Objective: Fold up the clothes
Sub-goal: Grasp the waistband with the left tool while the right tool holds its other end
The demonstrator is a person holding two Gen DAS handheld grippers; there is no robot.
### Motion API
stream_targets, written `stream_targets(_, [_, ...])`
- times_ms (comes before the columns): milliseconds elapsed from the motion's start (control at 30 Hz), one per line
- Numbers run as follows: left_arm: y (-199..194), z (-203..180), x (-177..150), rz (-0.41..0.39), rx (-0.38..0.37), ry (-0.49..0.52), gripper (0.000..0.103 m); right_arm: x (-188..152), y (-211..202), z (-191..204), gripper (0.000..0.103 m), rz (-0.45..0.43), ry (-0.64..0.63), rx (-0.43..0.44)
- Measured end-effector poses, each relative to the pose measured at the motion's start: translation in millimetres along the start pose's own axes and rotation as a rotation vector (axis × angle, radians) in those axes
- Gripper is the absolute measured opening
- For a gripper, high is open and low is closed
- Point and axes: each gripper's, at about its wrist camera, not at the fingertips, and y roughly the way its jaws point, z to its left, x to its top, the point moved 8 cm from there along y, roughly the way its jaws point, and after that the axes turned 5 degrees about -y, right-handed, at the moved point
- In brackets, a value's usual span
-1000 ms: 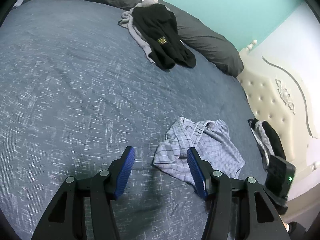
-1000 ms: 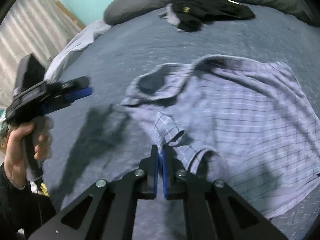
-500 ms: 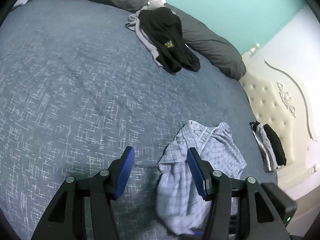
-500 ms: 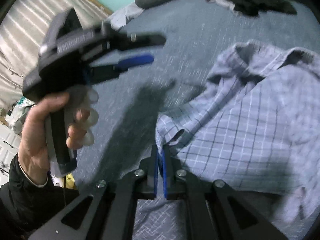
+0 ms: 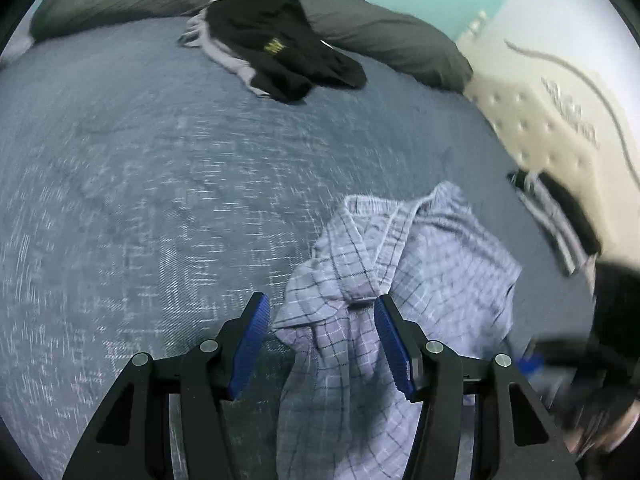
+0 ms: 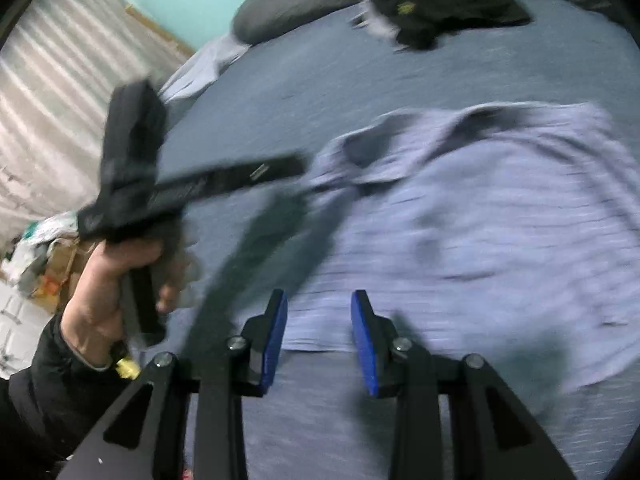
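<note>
Both claws were seen unclenched: the right gripper [image 6: 319, 338] was opening, apparently releasing the crumpled pale-blue checked cotton shirt [image 5: 404, 280]; the left gripper [image 5: 318, 346] straddled it, ungripped, for spreading

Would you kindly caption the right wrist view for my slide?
Right gripper, jaws opening with nothing pinched, above a spread plaid shirt on the bed; left gripper alongside.

The right tongs [image 6: 319, 340] are opening above the near hem of a pale checked shirt [image 6: 480, 240], blue pads clear of the cloth. The shirt lies spread on the blue bed [image 6: 320, 72], collar towards the far side. At left a hand [image 6: 108, 284] in a dark sleeve holds the left tongs [image 6: 296, 166], blurred, beside the collar. Dark clothes [image 6: 436, 4] lie near grey pillows [image 6: 296, 4].
</note>
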Motion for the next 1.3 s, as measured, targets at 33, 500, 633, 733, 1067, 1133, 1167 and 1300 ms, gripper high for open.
stream_targets(33, [3, -2, -1, 0.005, 0.011, 0.017, 0.059, 2, -9, -21, 0.033, -0.009, 0.023, -0.034])
stream_targets(500, [28, 1, 11, 0.001, 0.066, 0.055, 0.022, 72, -65, -220, 0.041, -0.102, 0.216, -0.283])
stream_targets(633, [27, 6, 19, -0.016, 0.065, 0.034, 0.008, 92, -43, -240, 0.041, -0.097, 0.246, -0.281])
stream_targets(733, [22, 14, 27, -0.046, 0.058, -0.007, 0.002, 92, -36, -238, 0.041, -0.081, 0.229, -0.274])
stream_targets(1067, [20, 35, 39, -0.081, 0.066, -0.090, 0.001, 98, -16, -239, 0.009, -0.085, 0.177, -0.229])
stream_targets(1133, [17, 38, 42, -0.097, 0.063, -0.108, 0.001, 100, -22, -234, 0.005, -0.112, 0.151, -0.221])
stream_targets(1167, [15, 39, 44, -0.106, 0.063, -0.115, 0.001, 101, -25, -231, 0.005, -0.127, 0.135, -0.217])
stream_targets(1300, [12, 44, 54, -0.131, 0.045, -0.156, 0.001, 105, -47, -222, 0.005, -0.206, 0.095, -0.197])
